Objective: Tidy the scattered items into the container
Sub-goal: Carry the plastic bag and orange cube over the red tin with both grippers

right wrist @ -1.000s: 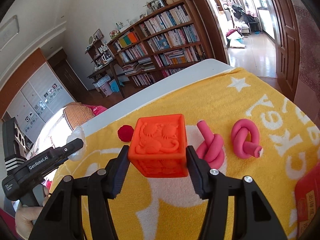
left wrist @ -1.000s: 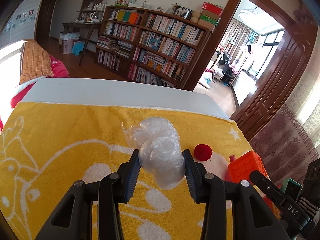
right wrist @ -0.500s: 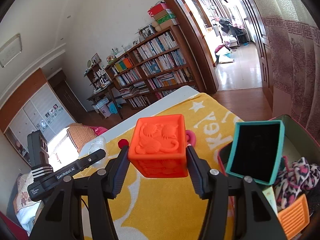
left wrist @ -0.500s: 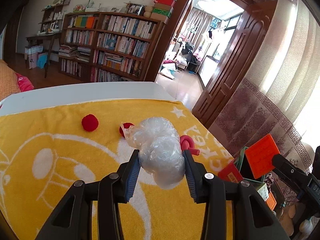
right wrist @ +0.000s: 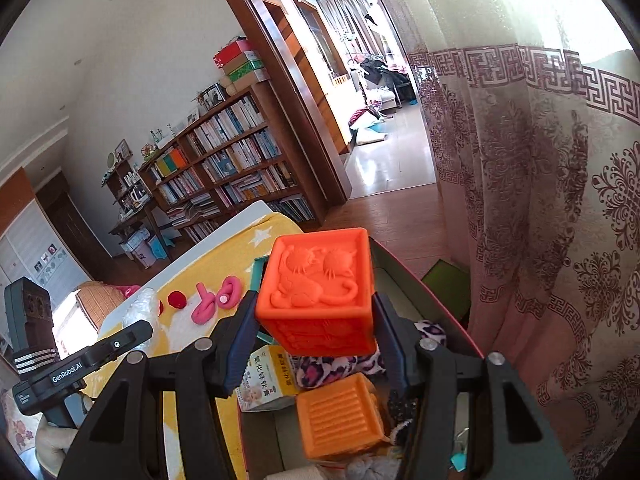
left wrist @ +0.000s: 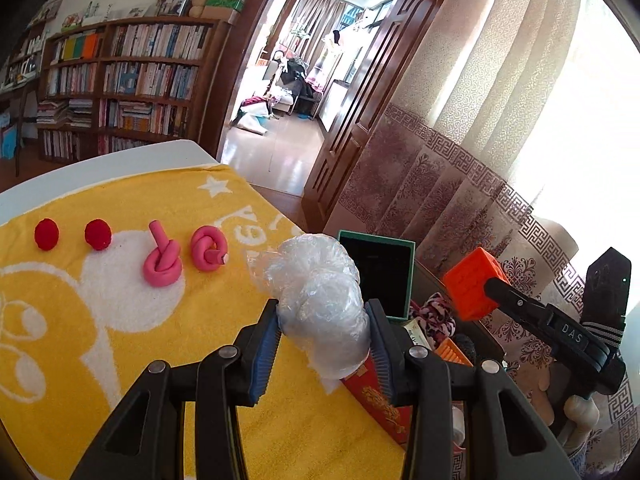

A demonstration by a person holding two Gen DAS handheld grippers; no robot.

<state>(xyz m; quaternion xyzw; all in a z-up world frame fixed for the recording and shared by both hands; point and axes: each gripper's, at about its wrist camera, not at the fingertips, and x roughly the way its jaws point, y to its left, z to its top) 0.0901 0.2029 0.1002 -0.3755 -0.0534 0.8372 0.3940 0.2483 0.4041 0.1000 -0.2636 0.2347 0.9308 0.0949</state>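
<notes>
My left gripper (left wrist: 322, 354) is shut on a crumpled clear plastic bag (left wrist: 320, 304), held above the yellow towel (left wrist: 100, 320) near the container's edge. My right gripper (right wrist: 316, 332) is shut on an orange embossed cube (right wrist: 320, 292), held over the open container (right wrist: 416, 284); the cube also shows in the left wrist view (left wrist: 472, 284). The container holds a teal box (left wrist: 376, 272), a second orange block (right wrist: 340, 416), a printed carton (right wrist: 268, 380) and spotted fabric (right wrist: 332, 364). Two pink knotted ropes (left wrist: 162, 266) (left wrist: 208, 248) and two red balls (left wrist: 98, 234) (left wrist: 46, 234) lie on the towel.
A red box (left wrist: 380, 404) sits at the container's near side. A patterned curtain (right wrist: 540, 200) hangs right behind the container. A bookcase (left wrist: 120, 84) and an open doorway (left wrist: 296, 80) stand beyond the white table edge (left wrist: 100, 164).
Both grippers have swung right toward the container with their loads. The orange cube now hangs over the container's contents, and the plastic bag is near its edge.
</notes>
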